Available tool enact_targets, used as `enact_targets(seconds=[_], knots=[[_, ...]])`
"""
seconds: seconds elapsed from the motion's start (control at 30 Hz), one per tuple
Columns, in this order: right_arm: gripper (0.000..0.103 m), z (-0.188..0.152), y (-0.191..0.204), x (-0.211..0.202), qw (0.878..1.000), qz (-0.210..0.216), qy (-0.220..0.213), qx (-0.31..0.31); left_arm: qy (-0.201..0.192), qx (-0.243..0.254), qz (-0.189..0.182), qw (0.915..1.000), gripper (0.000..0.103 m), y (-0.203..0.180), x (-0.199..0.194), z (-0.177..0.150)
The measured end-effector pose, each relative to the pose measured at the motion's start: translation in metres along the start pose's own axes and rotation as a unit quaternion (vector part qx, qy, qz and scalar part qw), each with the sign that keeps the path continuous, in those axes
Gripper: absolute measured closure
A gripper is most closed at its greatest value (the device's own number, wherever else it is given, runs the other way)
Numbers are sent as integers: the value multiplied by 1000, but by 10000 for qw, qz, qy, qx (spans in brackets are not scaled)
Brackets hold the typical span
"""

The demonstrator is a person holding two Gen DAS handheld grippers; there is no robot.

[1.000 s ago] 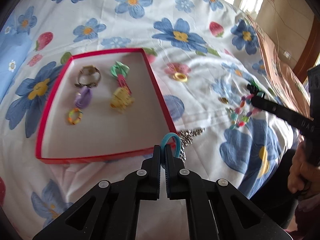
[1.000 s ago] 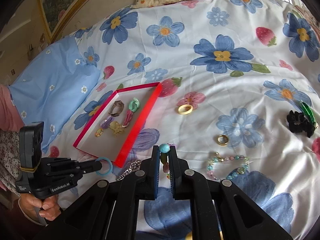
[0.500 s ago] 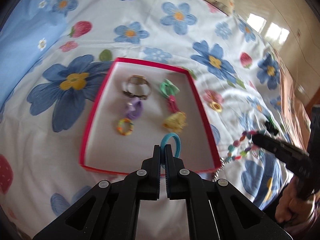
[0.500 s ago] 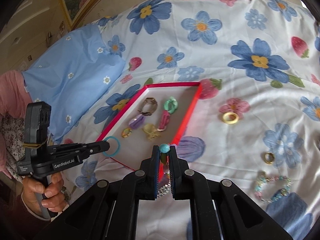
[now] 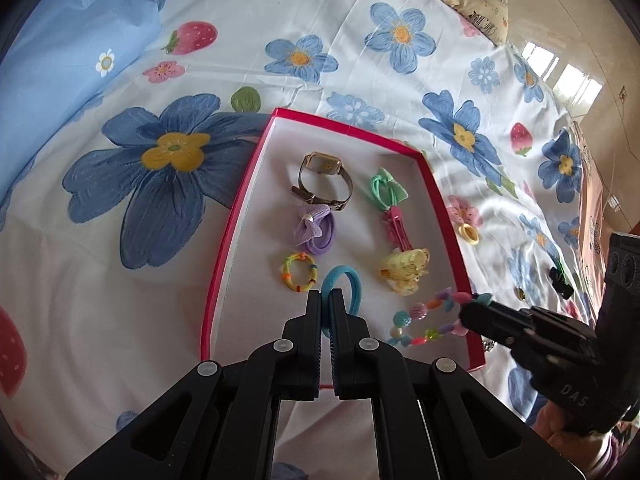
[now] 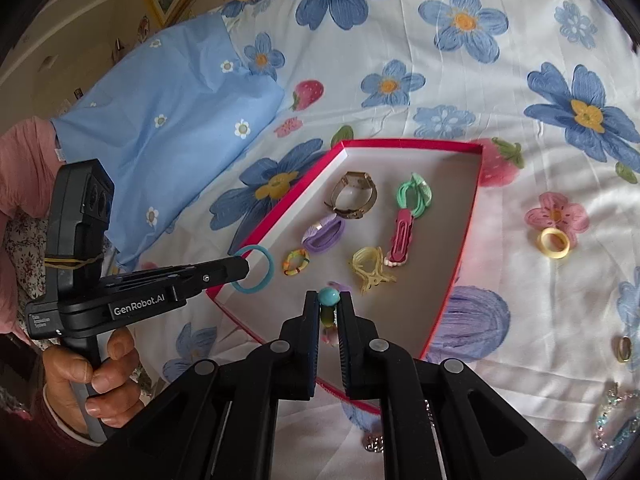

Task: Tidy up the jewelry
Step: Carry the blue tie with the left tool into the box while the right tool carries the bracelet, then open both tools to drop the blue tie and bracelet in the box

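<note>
A red-rimmed white tray lies on the flowered bed sheet. It holds a watch, a purple hair tie, a multicoloured ring band, a green bow tie, a pink clip and a yellow claw clip. My left gripper is shut on a blue hair band over the tray's near left part. My right gripper is shut on a coloured bead bracelet, which hangs over the tray's near right corner.
On the sheet right of the tray lie a yellow ring, a gold ring, a pale bead bracelet, a silver chain and a black clip. A blue pillow lies to the left.
Both grippers have moved in over the tray. The left one carried the blue band from the tray's front edge inward; the right one brought the bead bracelet from the sheet to the near right corner.
</note>
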State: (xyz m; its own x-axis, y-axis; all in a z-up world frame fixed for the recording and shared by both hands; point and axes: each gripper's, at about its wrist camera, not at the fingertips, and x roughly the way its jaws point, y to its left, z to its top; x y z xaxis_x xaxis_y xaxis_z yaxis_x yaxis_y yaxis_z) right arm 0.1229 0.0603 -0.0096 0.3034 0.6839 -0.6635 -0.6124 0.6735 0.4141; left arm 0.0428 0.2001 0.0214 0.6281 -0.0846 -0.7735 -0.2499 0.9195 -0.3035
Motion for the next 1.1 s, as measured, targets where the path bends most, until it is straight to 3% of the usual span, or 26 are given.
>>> enact_targets(seconds=[0.67,0.77,0.9,1.1], knots=[[94,-10,-14,42,9982,-208,565,69,338,-180,400,9985,100,12,49,7],[94,-9,-15,43,9981,-201,580,62,351,-188,445,9982,96,12,50,7],[91,-9,-15,43,9981,-197,584,73,318,-174,493,9981,81,10,48,6],[89,-9,-15,38,9982,-174,570,118,289,-147,503,9982,81,8,43,5]])
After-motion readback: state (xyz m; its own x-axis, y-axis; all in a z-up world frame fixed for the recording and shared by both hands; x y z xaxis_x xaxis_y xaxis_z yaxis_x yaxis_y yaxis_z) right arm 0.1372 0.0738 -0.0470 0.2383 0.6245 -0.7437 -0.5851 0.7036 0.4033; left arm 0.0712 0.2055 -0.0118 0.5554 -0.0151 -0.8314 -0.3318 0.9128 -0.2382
